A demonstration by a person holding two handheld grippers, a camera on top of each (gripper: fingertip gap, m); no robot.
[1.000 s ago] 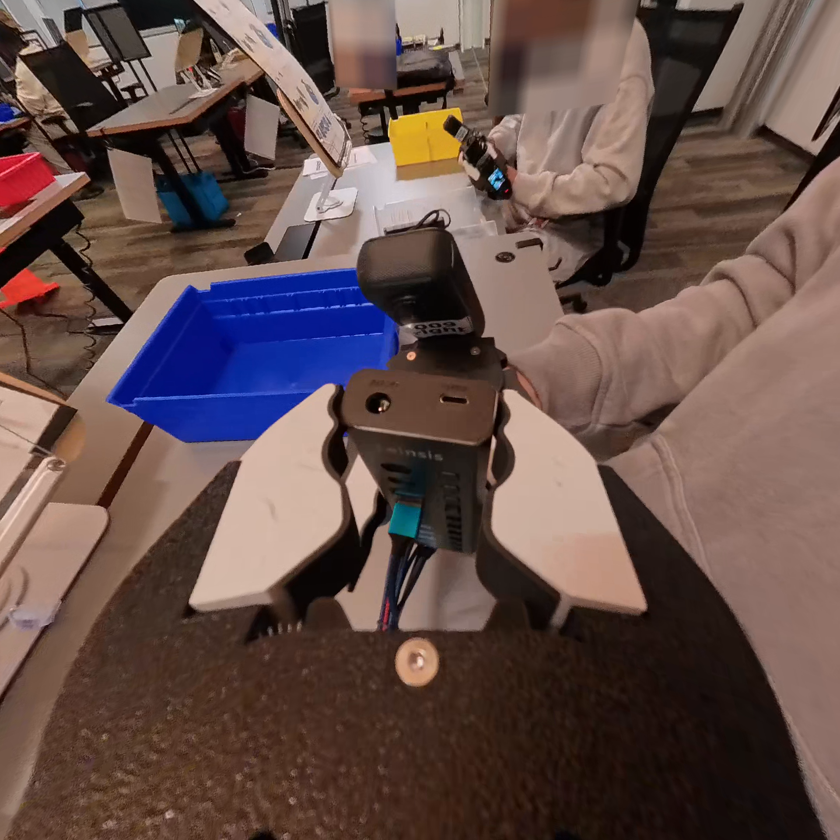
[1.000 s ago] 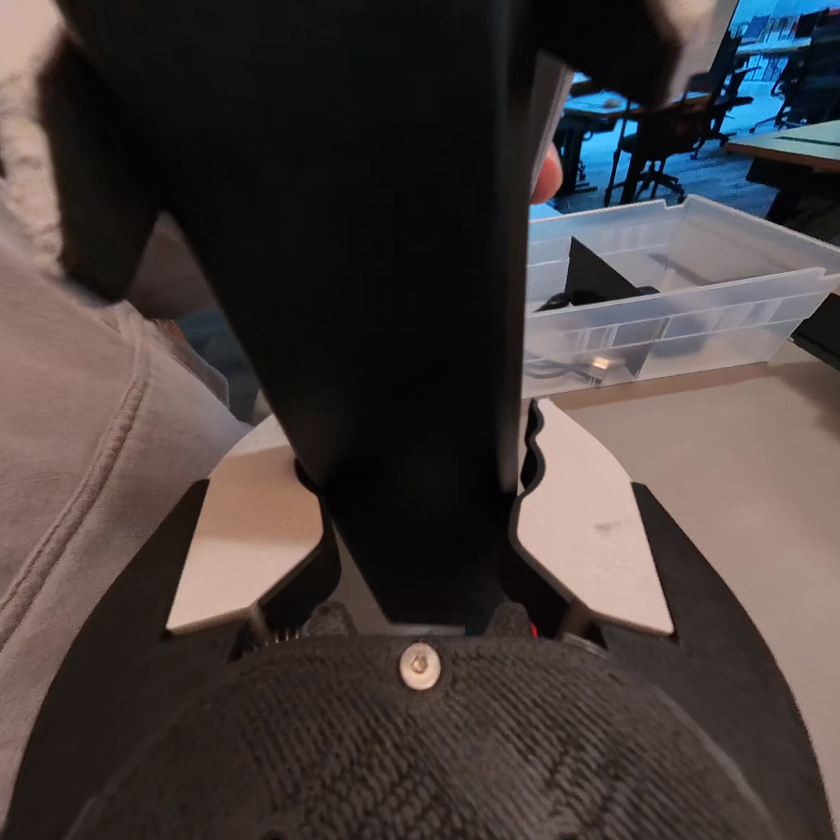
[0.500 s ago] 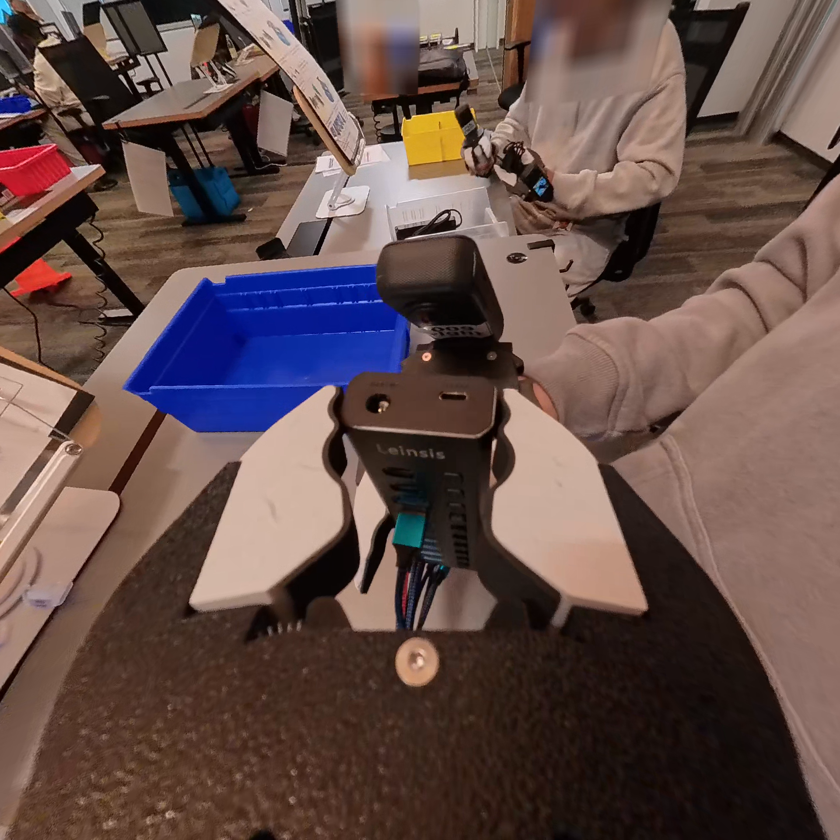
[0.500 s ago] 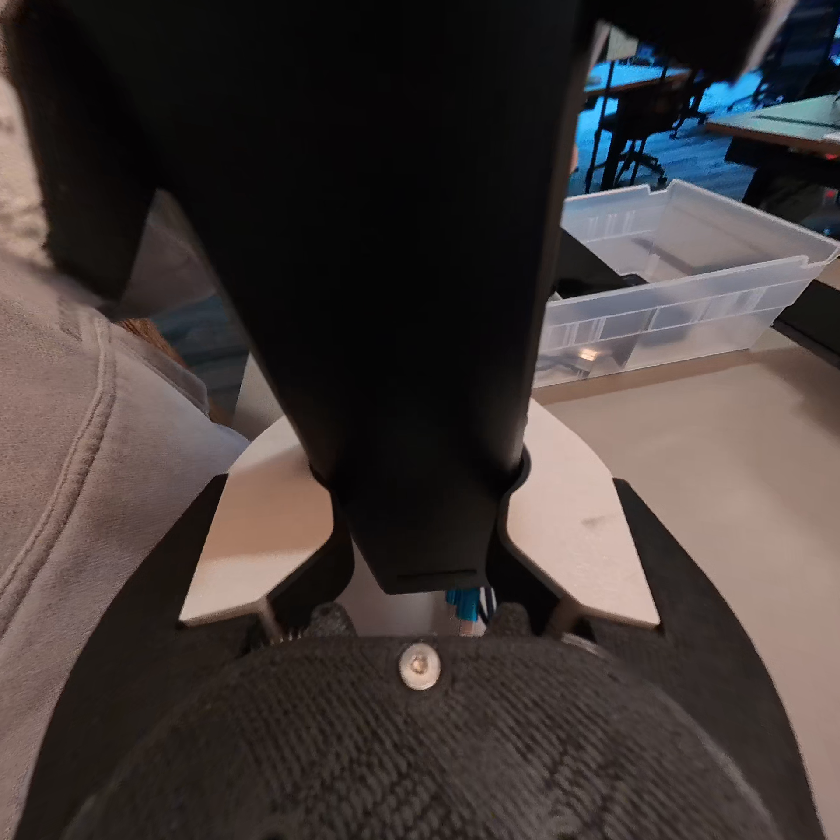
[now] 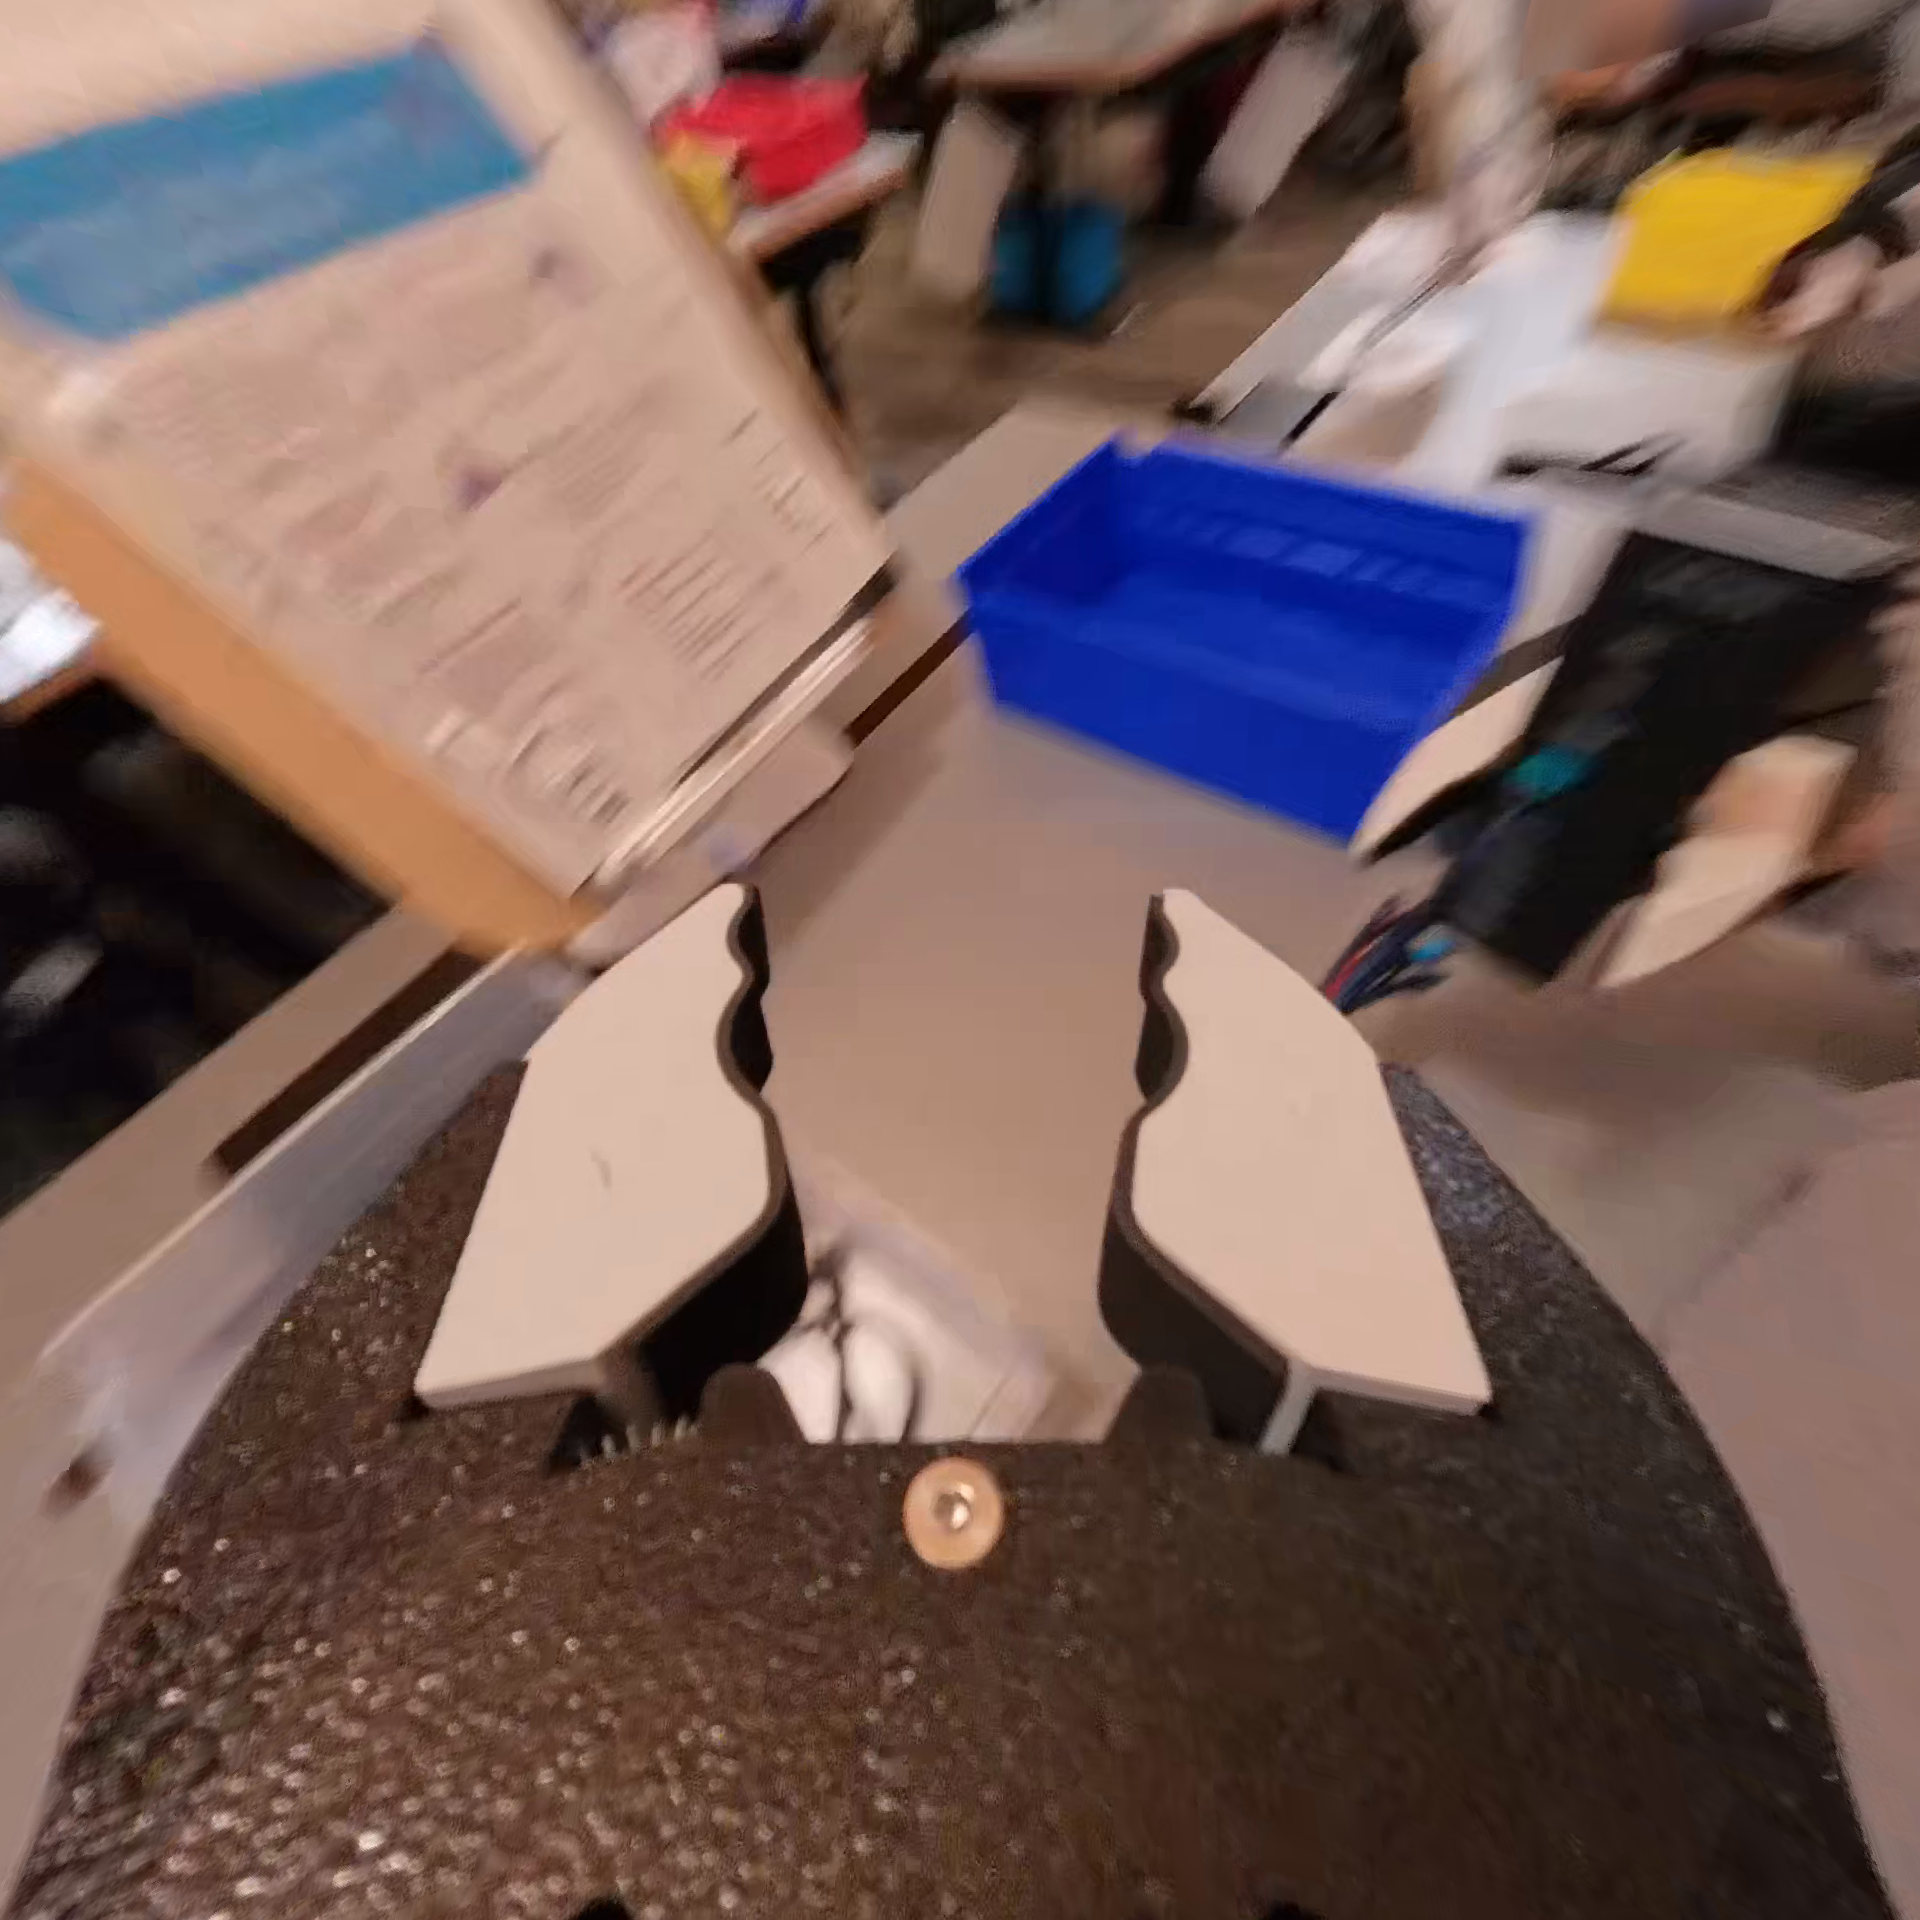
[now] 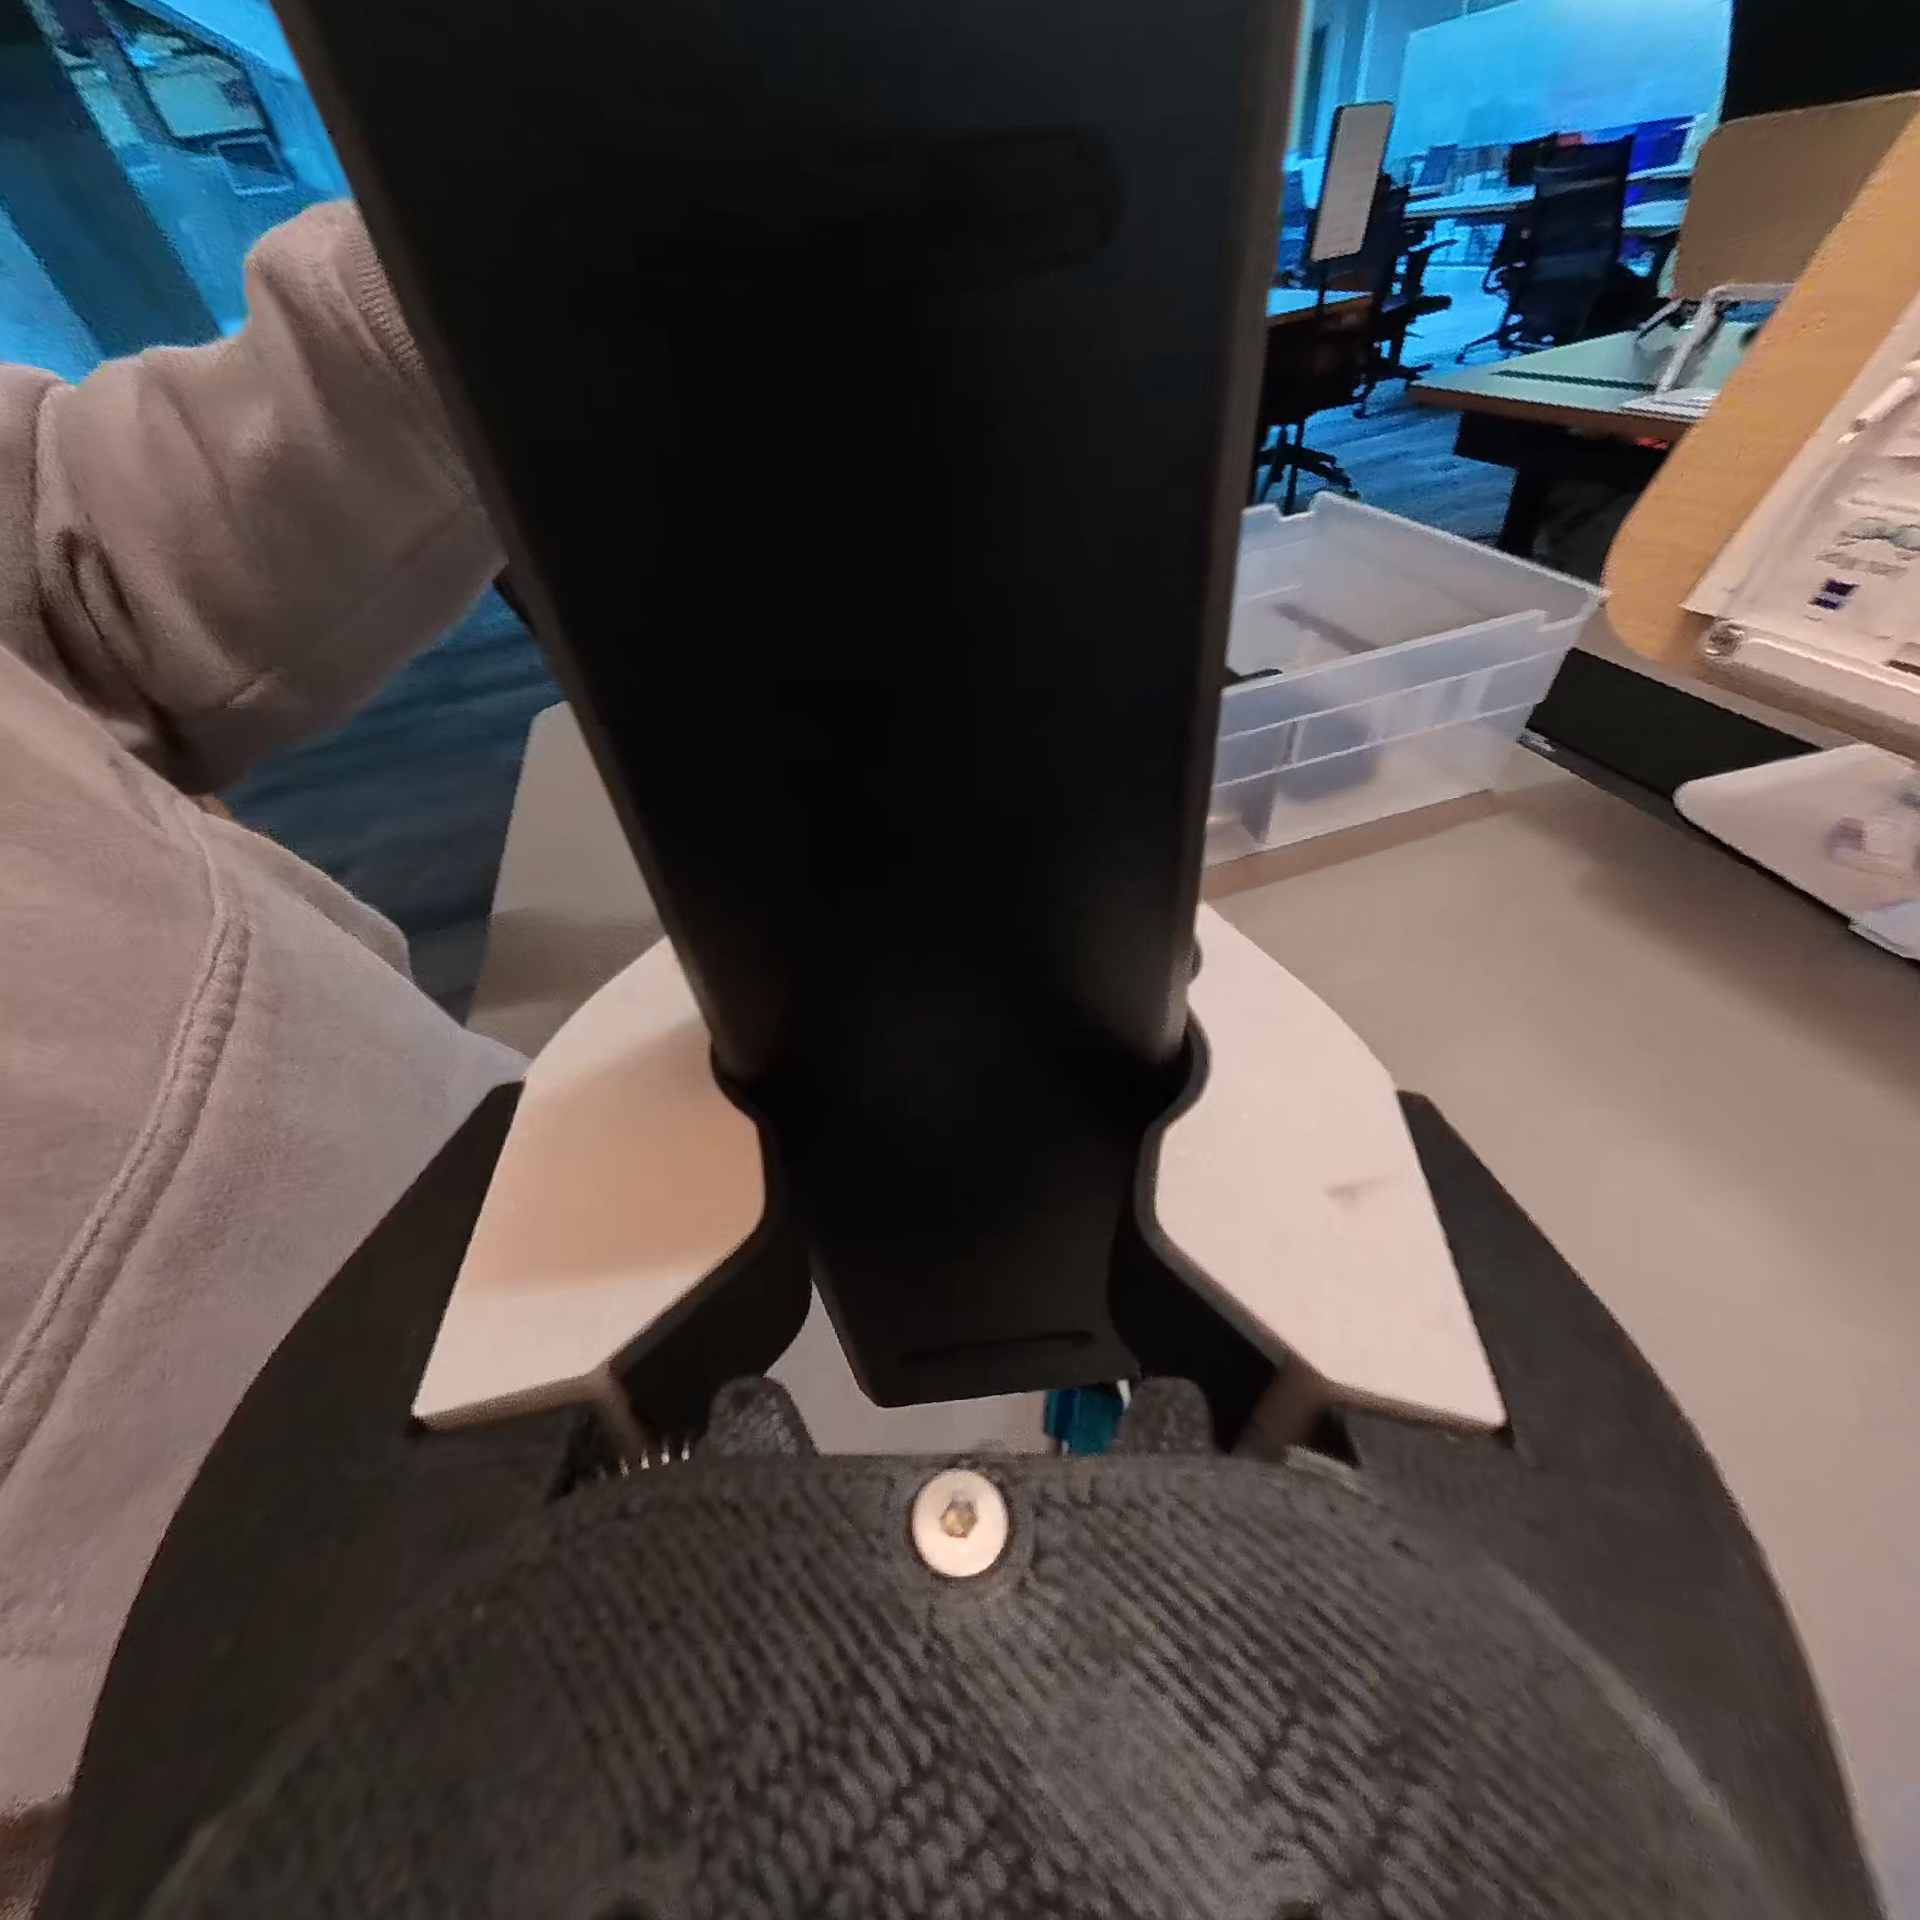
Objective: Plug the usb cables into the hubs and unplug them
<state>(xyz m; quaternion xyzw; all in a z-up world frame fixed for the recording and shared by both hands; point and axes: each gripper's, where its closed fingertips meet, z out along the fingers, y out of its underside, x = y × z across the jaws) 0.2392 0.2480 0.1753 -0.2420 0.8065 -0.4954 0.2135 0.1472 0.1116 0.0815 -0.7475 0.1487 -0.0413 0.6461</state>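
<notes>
Hub (image 6: 831,623) is a rigid black box, light-looking, smooth sides that could slip; best held across its narrow flanks near the port end, leaving the sockets clear. Right gripper (image 6: 956,1070) has its jaws clenched on exactly those flanks, hub standing up between them and filling most of the view. A teal plug (image 6: 1081,1418) pokes out at the hub's bottom end, just behind the jaws (cables (image 5: 1382,961) are thin, braided, floppy, so grip the plug, not the cord). Left gripper (image 5: 951,966) has jaws released, nothing between them, only bare counter (image 5: 956,831). In the blurred left view the hub sits off to the right, well apart, near a blue bin (image 5: 1247,623).
</notes>
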